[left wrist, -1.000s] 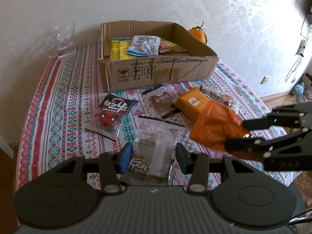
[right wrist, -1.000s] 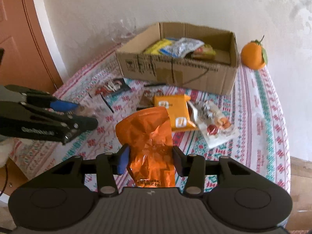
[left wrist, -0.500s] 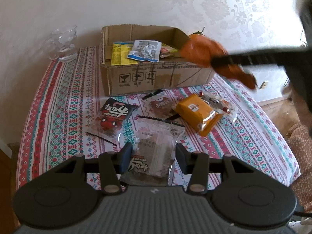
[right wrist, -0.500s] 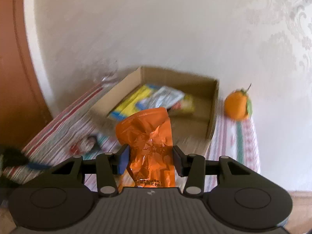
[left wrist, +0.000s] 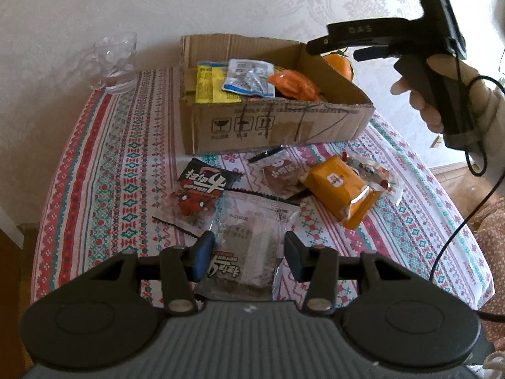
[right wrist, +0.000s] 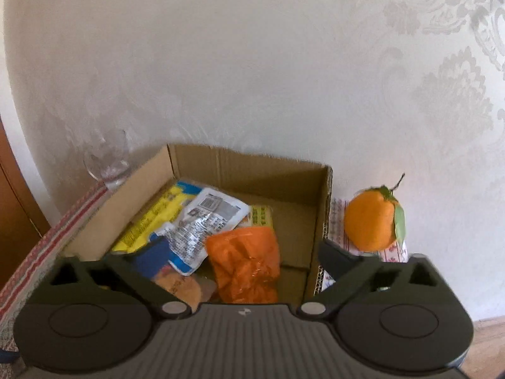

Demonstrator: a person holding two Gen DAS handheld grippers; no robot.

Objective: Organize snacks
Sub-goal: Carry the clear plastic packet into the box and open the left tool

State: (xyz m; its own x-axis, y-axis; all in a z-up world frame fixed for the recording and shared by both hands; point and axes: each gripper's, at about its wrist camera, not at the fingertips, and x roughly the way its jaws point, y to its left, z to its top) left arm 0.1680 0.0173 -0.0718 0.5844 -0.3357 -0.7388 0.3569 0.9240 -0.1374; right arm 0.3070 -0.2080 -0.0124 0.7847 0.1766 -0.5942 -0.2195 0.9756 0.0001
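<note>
- Right gripper (right wrist: 243, 252): jaws opening wide over the cardboard box (right wrist: 249, 164); crumpled orange packet (right wrist: 244, 265) lies inside, unpinched.
- Left gripper (left wrist: 247, 252): clamped on a clear snack pouch (left wrist: 252, 240) near the table's front edge.

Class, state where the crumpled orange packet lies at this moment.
In both views the crumpled orange packet lies inside the cardboard box, right of the white-and-blue packet.

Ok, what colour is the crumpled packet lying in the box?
Orange. The crumpled packet in the cardboard box shows best in the right wrist view.
</note>
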